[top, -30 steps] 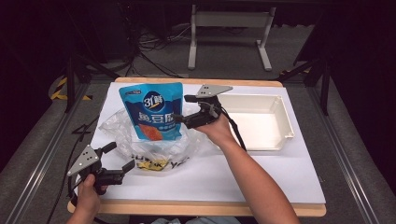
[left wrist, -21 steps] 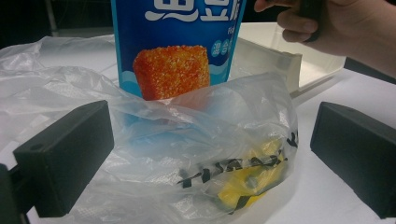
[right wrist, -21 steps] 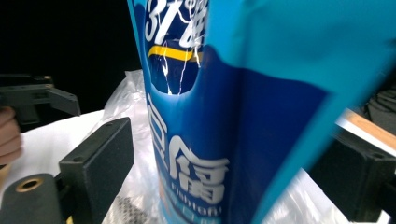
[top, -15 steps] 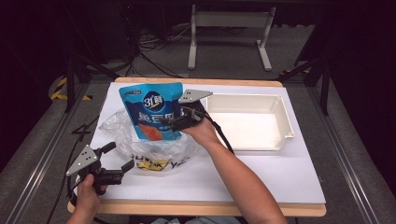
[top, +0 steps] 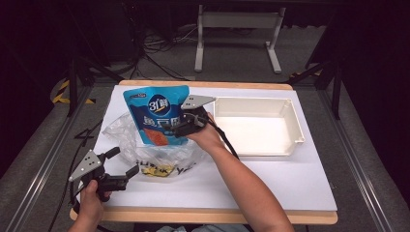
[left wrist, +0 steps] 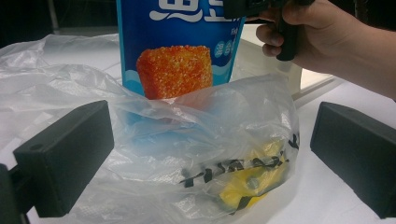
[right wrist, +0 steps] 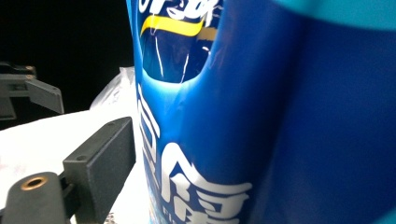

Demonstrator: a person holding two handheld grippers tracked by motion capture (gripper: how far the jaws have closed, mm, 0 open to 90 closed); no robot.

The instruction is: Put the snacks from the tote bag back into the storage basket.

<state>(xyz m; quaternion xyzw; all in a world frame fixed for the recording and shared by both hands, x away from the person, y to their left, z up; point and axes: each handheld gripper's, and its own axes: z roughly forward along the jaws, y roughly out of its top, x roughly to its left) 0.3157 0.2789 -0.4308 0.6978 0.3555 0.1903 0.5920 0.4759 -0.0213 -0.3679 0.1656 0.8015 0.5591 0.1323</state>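
A blue snack pouch with an orange fried square printed on it stands upright, its lower end inside a clear plastic bag. My right gripper is shut on the pouch's right side. In the right gripper view the pouch is very close, pressed against one black finger, and the other finger is hidden behind it. My left gripper is open near the table's front left, just short of the bag, touching nothing. A yellow item lies in the bag's bottom.
An empty white tray sits on the right half of the white table top, close to my right forearm. The table's wooden front edge lies just behind my left hand. Dark floor, cables and a stand surround the table.
My right gripper has slid left, farther onto the pouch, and the forearm followed. The pouch has barely shifted. My left gripper has stayed where it was.
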